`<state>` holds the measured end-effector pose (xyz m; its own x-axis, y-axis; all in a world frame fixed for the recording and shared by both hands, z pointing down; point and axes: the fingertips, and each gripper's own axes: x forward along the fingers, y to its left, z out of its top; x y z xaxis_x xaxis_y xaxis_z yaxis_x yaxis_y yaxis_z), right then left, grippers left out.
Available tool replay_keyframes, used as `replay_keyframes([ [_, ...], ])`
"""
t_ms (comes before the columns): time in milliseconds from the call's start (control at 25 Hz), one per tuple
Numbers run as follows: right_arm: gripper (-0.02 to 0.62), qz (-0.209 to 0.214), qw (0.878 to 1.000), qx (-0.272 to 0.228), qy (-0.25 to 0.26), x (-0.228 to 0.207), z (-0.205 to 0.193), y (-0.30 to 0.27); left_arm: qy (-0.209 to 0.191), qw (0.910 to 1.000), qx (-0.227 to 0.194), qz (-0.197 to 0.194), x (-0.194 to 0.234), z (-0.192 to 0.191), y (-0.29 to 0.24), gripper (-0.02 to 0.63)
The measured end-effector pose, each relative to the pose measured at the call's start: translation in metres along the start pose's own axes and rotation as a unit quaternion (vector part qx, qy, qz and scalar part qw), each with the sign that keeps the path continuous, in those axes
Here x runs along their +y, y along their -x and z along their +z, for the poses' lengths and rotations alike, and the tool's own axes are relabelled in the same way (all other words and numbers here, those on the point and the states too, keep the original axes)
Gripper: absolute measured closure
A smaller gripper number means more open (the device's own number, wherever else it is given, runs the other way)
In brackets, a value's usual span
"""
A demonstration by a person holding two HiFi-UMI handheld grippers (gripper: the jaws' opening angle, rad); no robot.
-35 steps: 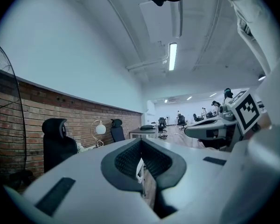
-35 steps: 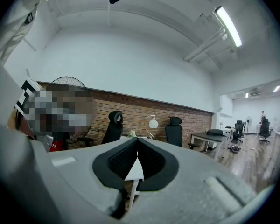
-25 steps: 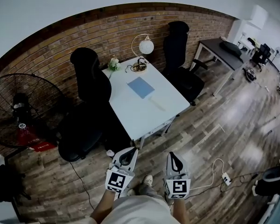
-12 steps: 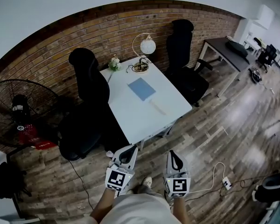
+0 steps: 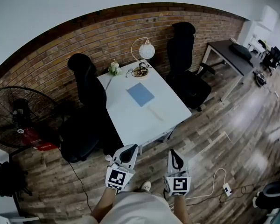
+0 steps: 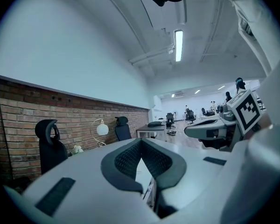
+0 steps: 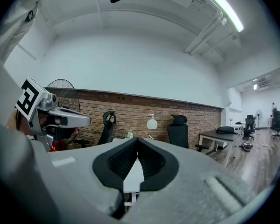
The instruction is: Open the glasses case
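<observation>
**Gripper state.** The left gripper (image 5: 127, 152) has its jaws fully closed, the pads meeting at the tips with nothing between them. The right gripper (image 5: 174, 156) is likewise closed tip to tip and empty. Both are held about level, side by side, above the wooden floor (image 5: 214, 129). They are short of the near end of the white desk (image 5: 126, 115) and well apart from everything on it.

**Task item.** A slim pale object lies flat on the desk, toward the near end and right of centre. It is small and low in contrast from here, so it is probably the glasses case (image 5: 155, 112). Whether it is open cannot be told. Neither gripper touches it.

**Surroundings.**
- A blue sheet (image 5: 140, 94) lies just beyond the case, at mid-desk.
- At the far end, by the brick wall (image 5: 60, 55), stand a globe lamp (image 5: 146, 51), a small bunch of flowers (image 5: 114, 67) and a coil of cable (image 5: 140, 71).
- One black office chair (image 5: 86, 78) stands at the desk's left side.
- A second chair (image 5: 182, 38) stands at the far right corner.
- A floor fan (image 5: 18, 118) stands at the left.
</observation>
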<state>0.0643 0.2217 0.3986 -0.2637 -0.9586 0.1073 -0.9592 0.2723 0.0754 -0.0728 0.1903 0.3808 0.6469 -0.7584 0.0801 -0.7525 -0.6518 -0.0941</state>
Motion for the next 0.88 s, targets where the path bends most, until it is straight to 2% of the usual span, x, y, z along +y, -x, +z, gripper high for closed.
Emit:
replay_keyframes([
  [320,0.589,0.001,1.000,0.002,-0.009,-0.028,-0.006,-0.005,-0.014,0.9999,-0.008,0.006,-0.010,0.005,-0.022,0.603],
  [480,0.589,0.005,1.000,0.002,-0.011,-0.036,-0.006,-0.010,-0.007,0.9999,0.006,0.012,-0.010,0.003,-0.029,0.603],
  [680,0.589,0.008,1.000,0.000,-0.012,-0.042,-0.004,-0.018,-0.025,0.9997,0.001,0.008,-0.010,0.007,-0.037,0.603],
  [880,0.589,0.006,1.000,0.001,-0.014,-0.045,-0.006,-0.023,0.007,0.9997,0.020,0.014,-0.008,-0.002,-0.042,0.604],
])
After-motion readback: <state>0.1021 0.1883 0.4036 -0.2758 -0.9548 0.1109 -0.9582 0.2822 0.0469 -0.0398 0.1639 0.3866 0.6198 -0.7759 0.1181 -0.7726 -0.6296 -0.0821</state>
